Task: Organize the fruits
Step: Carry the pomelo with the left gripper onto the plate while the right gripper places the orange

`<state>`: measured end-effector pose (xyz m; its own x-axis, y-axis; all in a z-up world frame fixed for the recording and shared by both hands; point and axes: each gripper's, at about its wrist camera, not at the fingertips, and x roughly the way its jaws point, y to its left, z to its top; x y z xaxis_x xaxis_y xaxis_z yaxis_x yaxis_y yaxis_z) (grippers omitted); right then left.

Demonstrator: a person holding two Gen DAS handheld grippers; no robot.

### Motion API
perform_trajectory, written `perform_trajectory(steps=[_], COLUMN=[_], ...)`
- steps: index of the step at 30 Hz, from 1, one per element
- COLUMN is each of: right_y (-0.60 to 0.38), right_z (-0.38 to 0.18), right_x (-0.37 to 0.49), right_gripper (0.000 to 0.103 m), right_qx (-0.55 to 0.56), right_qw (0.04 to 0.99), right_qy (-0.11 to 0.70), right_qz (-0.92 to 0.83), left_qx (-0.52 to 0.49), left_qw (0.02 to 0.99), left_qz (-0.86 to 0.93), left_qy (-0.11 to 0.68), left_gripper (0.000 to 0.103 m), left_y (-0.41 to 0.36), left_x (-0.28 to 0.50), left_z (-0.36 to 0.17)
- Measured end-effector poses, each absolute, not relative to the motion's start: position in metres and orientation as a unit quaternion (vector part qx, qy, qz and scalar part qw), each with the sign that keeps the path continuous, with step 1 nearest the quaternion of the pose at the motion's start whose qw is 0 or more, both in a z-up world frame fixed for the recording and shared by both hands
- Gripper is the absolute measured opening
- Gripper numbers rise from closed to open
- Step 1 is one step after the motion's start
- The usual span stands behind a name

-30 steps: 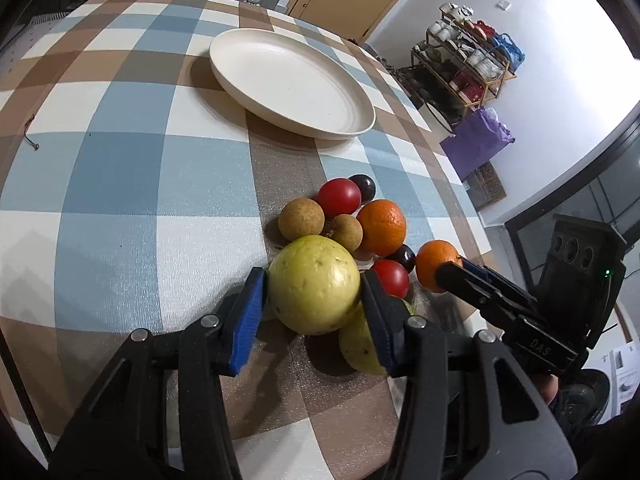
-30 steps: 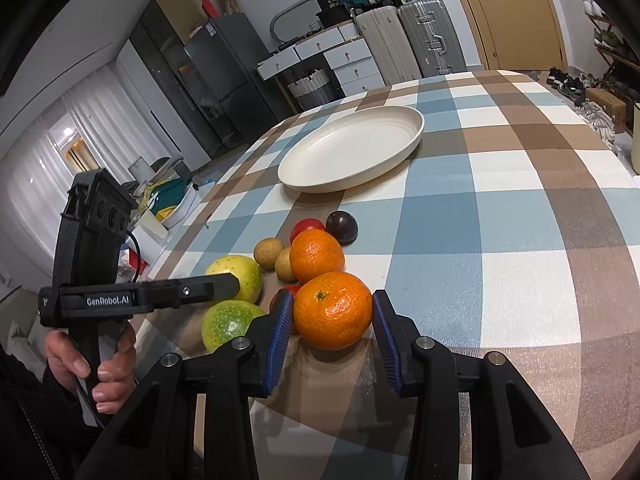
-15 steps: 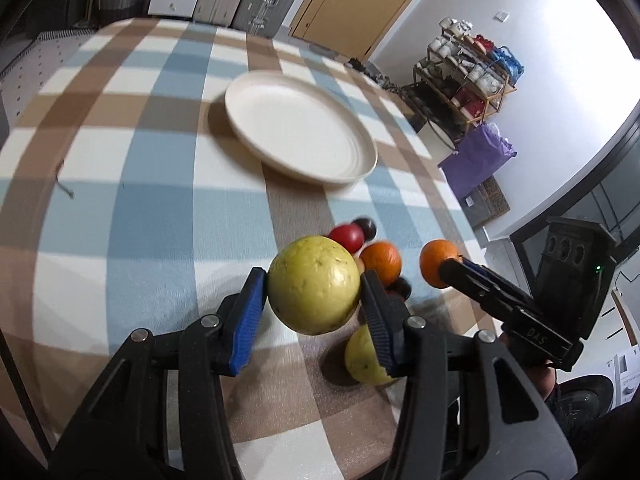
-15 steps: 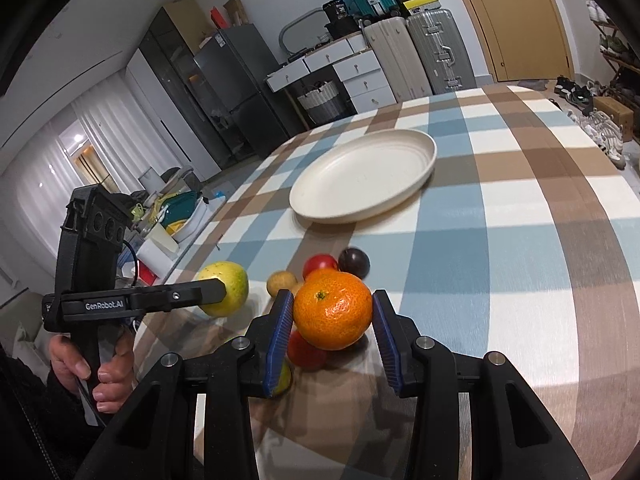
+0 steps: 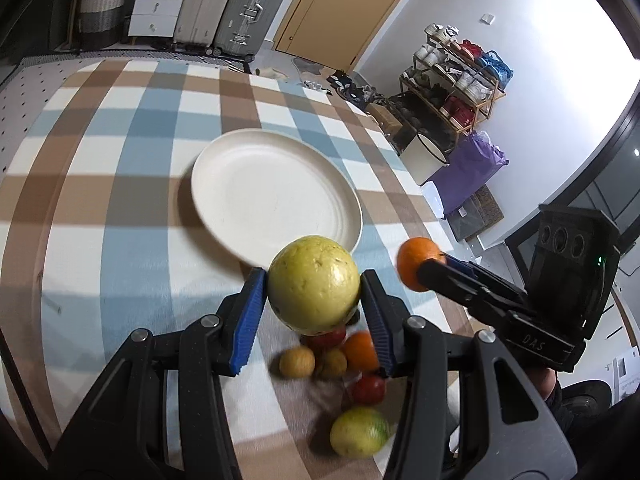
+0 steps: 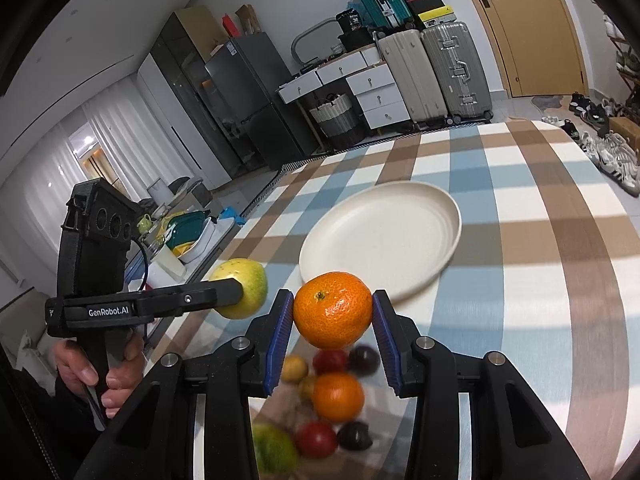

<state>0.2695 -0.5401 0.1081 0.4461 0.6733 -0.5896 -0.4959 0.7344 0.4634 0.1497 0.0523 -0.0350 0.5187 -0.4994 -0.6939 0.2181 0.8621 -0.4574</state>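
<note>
Your L gripper (image 5: 313, 294) clamps the yellow-green fruit (image 5: 313, 285); R gripper (image 6: 332, 312) clamps the orange (image 6: 332, 310). Only R view shows your hand (image 6: 100, 372).

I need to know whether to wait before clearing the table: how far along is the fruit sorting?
Nothing is done yet: the white plate holds no fruit. In hand: the left hand-held gripper grips a yellow-green fruit and the right hand-held gripper grips an orange, both above the table near the plate. Left: a pile of small fruits on the checked tablecloth.
</note>
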Motion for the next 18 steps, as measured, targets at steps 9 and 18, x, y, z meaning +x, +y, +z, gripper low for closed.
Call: perform_trajectory(steps=[9, 18], right_y=[-0.514, -0.511], right_z=[0.100, 0.080], right_x=[0.326, 0.370], right_gripper=[0.040, 0.040], right_qx=[0.089, 0.106], right_qw=[0.834, 0.827], right_qy=[0.418, 0.441], right_qz=[0.348, 0.331], left_qx=[-0.159, -0.141], left_qw=[0.853, 0.843], left_qz=[-0.202, -0.194], left_qy=[0.454, 0.482], left_gripper=[0.045, 0.045], left_y=[0.044, 0.032], left_x=[0.209, 0.257], left_z=[-0.042, -0.073])
